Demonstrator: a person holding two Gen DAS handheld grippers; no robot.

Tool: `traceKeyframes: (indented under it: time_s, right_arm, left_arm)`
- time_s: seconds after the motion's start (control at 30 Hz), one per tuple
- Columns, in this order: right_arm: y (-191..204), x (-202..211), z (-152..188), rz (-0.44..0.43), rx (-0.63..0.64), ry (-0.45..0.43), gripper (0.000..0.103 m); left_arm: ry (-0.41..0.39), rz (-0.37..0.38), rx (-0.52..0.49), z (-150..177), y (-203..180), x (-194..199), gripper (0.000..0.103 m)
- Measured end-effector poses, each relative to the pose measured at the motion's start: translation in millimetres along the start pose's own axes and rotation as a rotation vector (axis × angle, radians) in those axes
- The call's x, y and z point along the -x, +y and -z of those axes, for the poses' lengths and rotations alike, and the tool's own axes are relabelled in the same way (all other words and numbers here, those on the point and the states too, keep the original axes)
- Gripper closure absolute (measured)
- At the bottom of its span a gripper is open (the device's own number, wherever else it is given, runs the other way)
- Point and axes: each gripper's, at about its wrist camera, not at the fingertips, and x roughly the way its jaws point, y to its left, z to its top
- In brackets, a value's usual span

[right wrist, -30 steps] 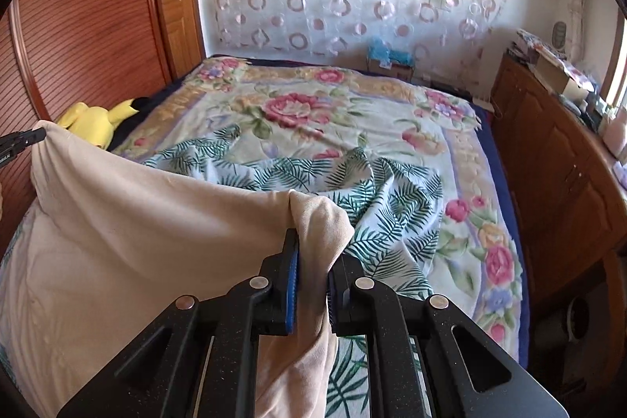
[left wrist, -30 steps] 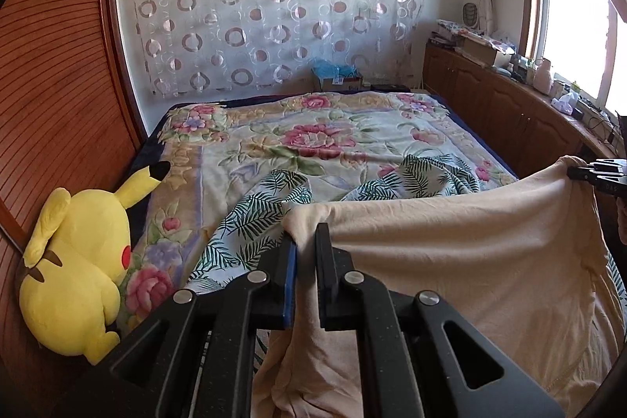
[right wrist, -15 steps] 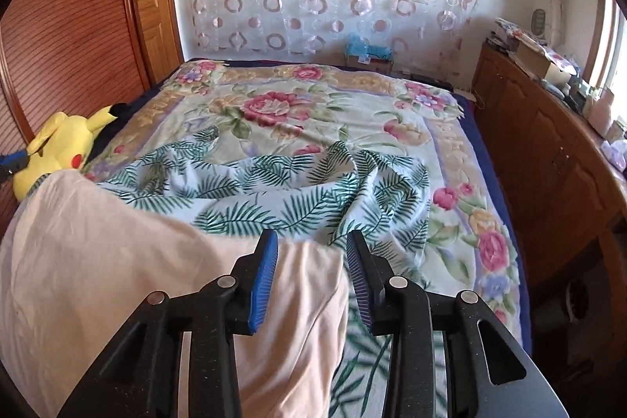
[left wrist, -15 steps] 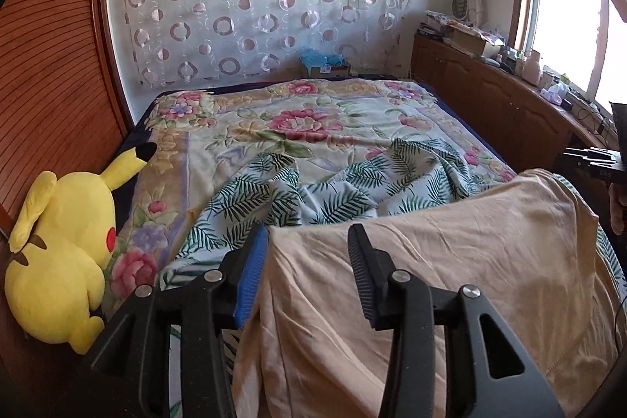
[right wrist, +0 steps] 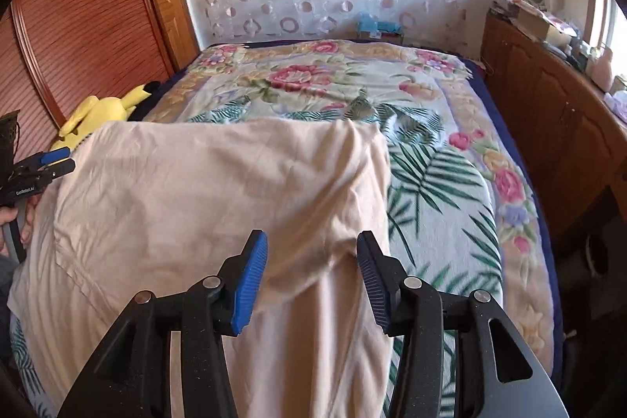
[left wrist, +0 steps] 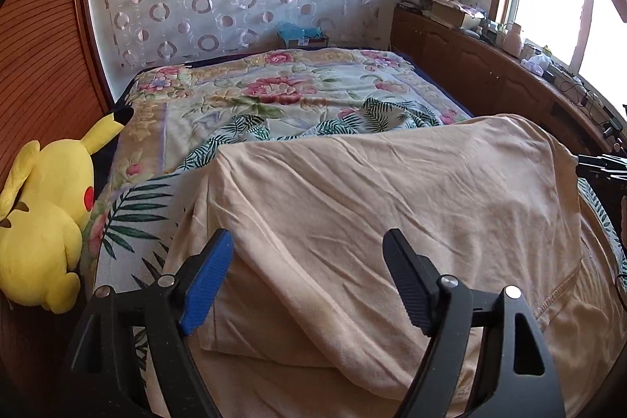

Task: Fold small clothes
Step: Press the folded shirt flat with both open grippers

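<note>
Beige garment (left wrist: pixel 392 206) lay folded on bed (left wrist: pixel 274 93); soft, light, limp, so best pinched at corners/hem. Left gripper (left wrist: pixel 309 281) and right gripper (right wrist: pixel 311 281) fingers were opening, cloth between but unpinched.

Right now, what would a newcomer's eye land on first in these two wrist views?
Probably the big beige garment draped over the near end of the bed, with the left gripper and right gripper above its two near corners, jaws opening, nothing pinched. Next, the bright yellow plush toy against the wooden wardrobe left of the bed, and the floral blanket beyond.
</note>
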Motion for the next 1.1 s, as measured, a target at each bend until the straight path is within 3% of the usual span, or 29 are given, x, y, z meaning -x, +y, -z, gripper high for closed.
traceKeyframes:
  time_s: [0.13, 0.3, 0.57, 0.93, 1.1]
  right_arm:
    - [-10.5, 5.8, 5.3, 0.016, -0.035, 0.021, 0.054]
    - [-9.4, 4.7, -1.4, -0.043, -0.063, 0.037, 0.054]
    - [-5.9, -28.3, -3.2, -0.006, -0.049, 0.062, 0.054]
    - [5.6, -30.3, 1.6, 0.066, 0.020, 0.017, 0.054]
    - [7.7, -32.3, 1.2, 0.067, 0.020, 0.016, 0.054]
  left_arm:
    - [0.037, 0.005, 0.007, 5.8, 2.7, -12.1, 0.024]
    - [0.049, 0.022, 0.016, 7.1, 4.1, -14.2, 0.024]
    - [0.065, 0.027, 0.022, 7.9, 4.6, -13.8, 0.024]
    - [0.052, 0.019, 0.025, 15.6, 8.5, 13.7, 0.024]
    - [0.060, 0.003, 0.030, 25.8, 10.9, 21.2, 0.042]
